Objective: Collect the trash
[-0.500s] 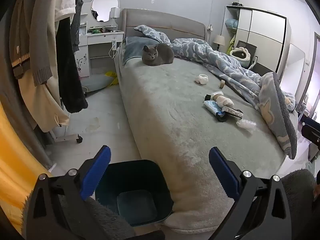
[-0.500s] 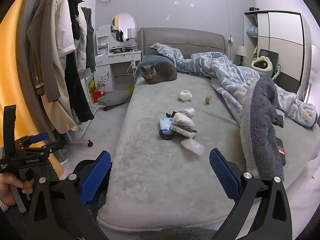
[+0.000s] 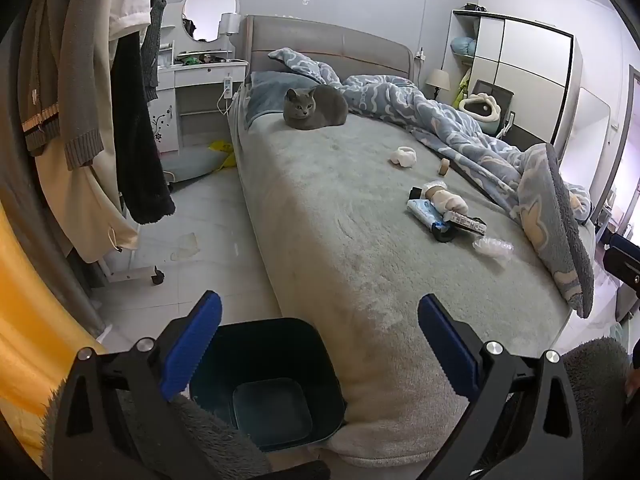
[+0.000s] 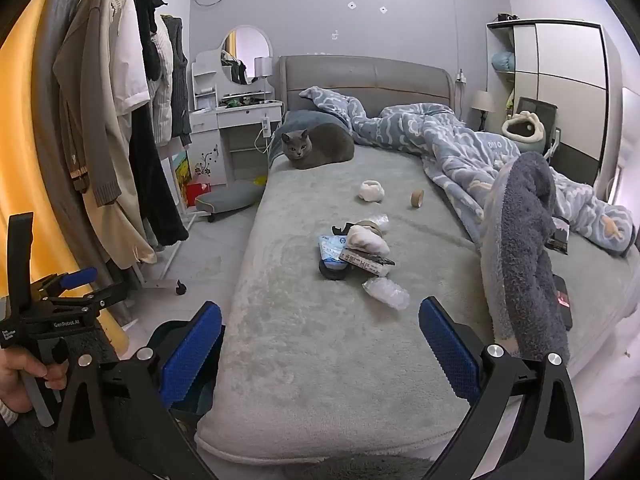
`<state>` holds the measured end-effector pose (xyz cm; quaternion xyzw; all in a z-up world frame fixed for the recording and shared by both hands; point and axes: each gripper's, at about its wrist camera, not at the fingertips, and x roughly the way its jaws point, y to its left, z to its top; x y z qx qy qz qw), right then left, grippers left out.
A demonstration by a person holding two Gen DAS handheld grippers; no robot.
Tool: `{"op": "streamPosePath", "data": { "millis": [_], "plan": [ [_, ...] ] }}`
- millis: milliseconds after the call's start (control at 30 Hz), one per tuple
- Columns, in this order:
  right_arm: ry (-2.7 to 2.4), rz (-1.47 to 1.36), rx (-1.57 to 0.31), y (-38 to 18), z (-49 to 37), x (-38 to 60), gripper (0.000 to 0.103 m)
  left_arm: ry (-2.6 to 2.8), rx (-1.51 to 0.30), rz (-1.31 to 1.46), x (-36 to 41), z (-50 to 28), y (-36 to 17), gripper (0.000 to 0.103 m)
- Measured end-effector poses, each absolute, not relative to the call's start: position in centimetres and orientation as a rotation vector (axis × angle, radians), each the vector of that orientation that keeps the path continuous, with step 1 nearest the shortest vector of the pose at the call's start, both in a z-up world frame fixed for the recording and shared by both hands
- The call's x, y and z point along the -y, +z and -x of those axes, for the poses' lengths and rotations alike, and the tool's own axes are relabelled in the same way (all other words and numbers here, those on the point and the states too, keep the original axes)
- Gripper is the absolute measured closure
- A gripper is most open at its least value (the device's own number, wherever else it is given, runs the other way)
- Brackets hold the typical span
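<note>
Trash lies on the grey bed point(image 3: 360, 264). There is a pile of wrappers and tissue point(image 3: 444, 210) point(image 4: 356, 252), a crumpled clear plastic piece point(image 3: 492, 246) point(image 4: 386, 292), a white wad point(image 3: 404, 156) point(image 4: 371, 191) and a small tape roll point(image 3: 443, 167) point(image 4: 417, 199). A dark teal bin point(image 3: 264, 384) point(image 4: 206, 394) stands on the floor at the bed's near corner. My left gripper point(image 3: 320, 344) hangs open above the bin and the bed corner, holding nothing. My right gripper point(image 4: 320, 348) is open over the bed's foot, short of the plastic piece.
A grey cat point(image 3: 314, 108) point(image 4: 316, 146) lies near the headboard. A blue quilt point(image 4: 460, 148) and a grey fleece point(image 4: 524, 248) cover the bed's right side. Clothes hang on a rack point(image 4: 120, 140) at the left. A hand point(image 4: 20, 372) grips the left tool.
</note>
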<state>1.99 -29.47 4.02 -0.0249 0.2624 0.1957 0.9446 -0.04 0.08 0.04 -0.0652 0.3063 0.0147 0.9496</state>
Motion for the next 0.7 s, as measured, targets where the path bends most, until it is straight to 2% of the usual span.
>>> {"op": "streamPosePath", "data": {
  "millis": [367,700],
  "plan": [
    [0.397,0.036,-0.539,3.8,-2.1,29.9,0.003,0.028,-0.632,0.136,-0.1,0.0,0.0,0.003],
    [0.332,-0.017,-0.554,9.0,-2.7,30.9,0.003,0.013,-0.630,0.104,0.3,0.3,4.2,0.003]
  ]
}}
